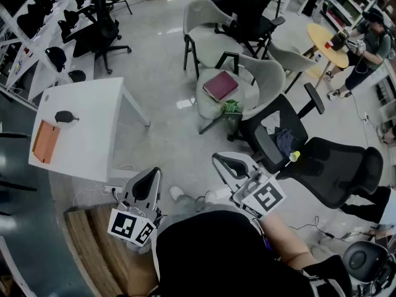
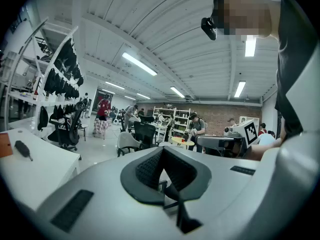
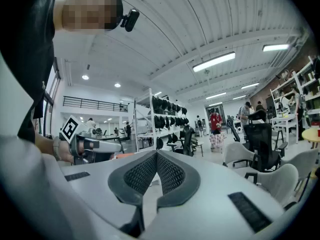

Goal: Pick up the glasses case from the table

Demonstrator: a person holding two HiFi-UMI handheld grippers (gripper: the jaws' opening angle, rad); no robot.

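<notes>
The glasses case is a small black oval lying on the white table at the left of the head view, with an orange flat thing near it. In the left gripper view the glasses case lies far off at the left on the table. My left gripper is held near the table's corner, shut and empty, well apart from the case. My right gripper is beside it, also shut with nothing in it. Each gripper view shows its own pads pressed together: the left gripper and the right gripper.
A grey chair holds a maroon book ahead. Black office chairs crowd the right. A wooden platform lies below the table. Shelves with black gear line the far left. A person stands by a yellow round table.
</notes>
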